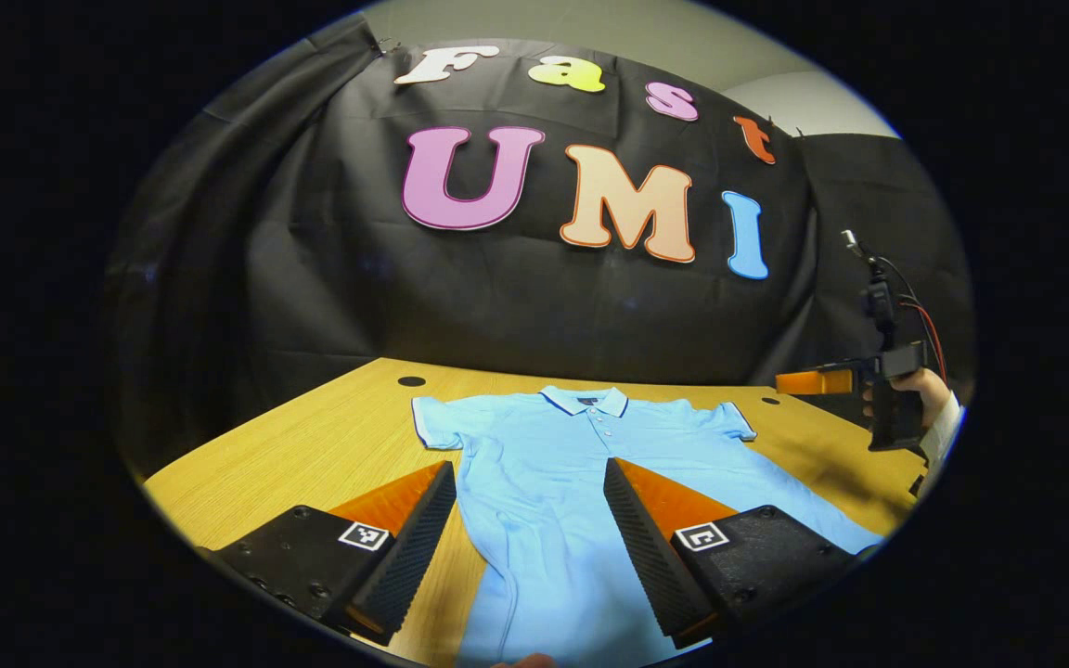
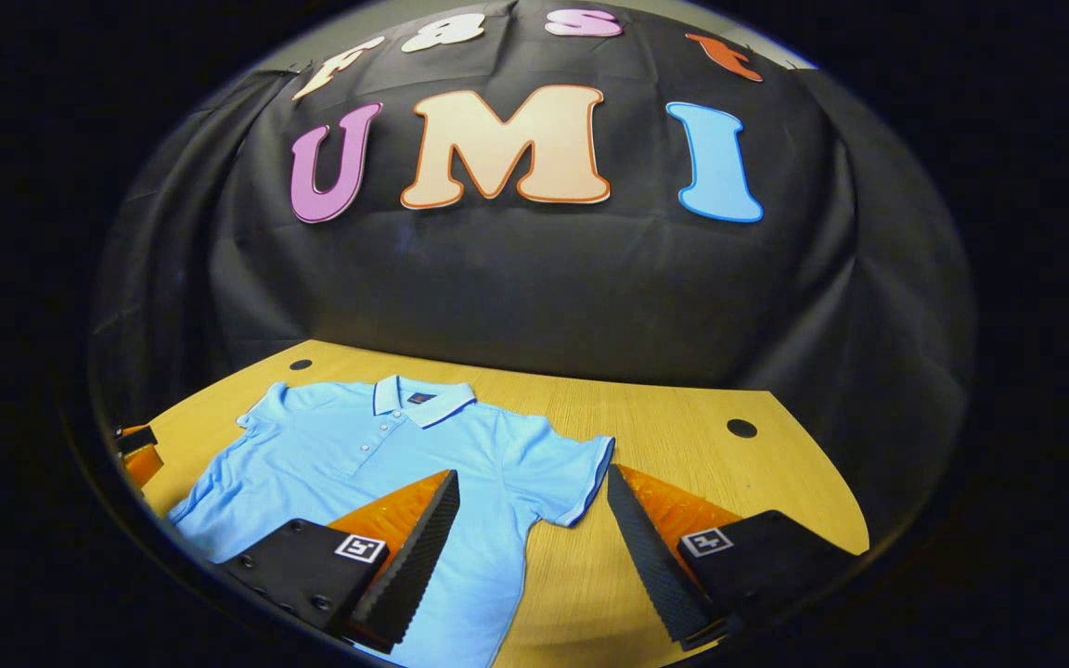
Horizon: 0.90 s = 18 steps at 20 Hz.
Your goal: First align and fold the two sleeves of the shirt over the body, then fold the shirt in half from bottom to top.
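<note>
Ribbed fingers of the left gripper (image 1: 530, 520) stood wide apart w/ nothing between them, hovering over the lower body of the light-blue polo shirt (image 1: 553, 464); the right gripper (image 2: 533, 529) was equally wide, empty, above the shirt's right sleeve (image 2: 572, 468). Shirt lay flat, face up, collar away, on the wooden worktop (image 2: 683, 436), nothing folded yet. Best approach, imo: pinch each sleeve at its cuff edge & carry both inward evenly so they land square on the body.

A staged recording booth, not a lived-in room. A creased black cloth backdrop (image 2: 534, 278) hangs as the wall from nine to three o'clock, with plain pale wall (image 1: 590, 28) above it at twelve. Below stands a light wood-grain office table (image 2: 683, 417) with round black cable holes (image 2: 741, 428).
</note>
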Tool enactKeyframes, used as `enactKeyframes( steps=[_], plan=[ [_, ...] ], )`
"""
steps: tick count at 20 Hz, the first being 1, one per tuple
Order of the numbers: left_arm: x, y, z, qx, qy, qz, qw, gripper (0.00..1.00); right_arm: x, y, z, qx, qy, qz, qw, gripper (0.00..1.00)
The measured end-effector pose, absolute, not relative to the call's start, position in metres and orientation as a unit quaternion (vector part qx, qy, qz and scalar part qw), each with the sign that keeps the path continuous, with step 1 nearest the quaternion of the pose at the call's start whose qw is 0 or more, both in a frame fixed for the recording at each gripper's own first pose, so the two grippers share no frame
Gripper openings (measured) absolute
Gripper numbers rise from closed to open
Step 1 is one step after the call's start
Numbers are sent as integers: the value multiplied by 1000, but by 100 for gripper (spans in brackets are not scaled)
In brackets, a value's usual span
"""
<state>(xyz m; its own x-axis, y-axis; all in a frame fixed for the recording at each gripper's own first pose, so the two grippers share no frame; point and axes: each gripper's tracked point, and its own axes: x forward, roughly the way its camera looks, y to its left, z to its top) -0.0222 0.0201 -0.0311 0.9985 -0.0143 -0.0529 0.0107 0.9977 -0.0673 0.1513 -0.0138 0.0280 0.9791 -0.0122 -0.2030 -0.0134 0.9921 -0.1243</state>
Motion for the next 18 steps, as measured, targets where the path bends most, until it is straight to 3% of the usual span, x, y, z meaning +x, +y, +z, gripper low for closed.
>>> enactKeyframes(
  steps=[5,10,18],
  plan=[
    [-26,22,-38,-39,36,-2,999,95,212,-29,20,-48,143,-9,989,99],
    [-30,16,-37,-37,35,-11,999,95,263,-63,-24,-54,206,-60,975,99],
    [-34,23,-40,-25,45,1,999,95,295,-81,-63,-14,246,-80,966,99]
  ],
)
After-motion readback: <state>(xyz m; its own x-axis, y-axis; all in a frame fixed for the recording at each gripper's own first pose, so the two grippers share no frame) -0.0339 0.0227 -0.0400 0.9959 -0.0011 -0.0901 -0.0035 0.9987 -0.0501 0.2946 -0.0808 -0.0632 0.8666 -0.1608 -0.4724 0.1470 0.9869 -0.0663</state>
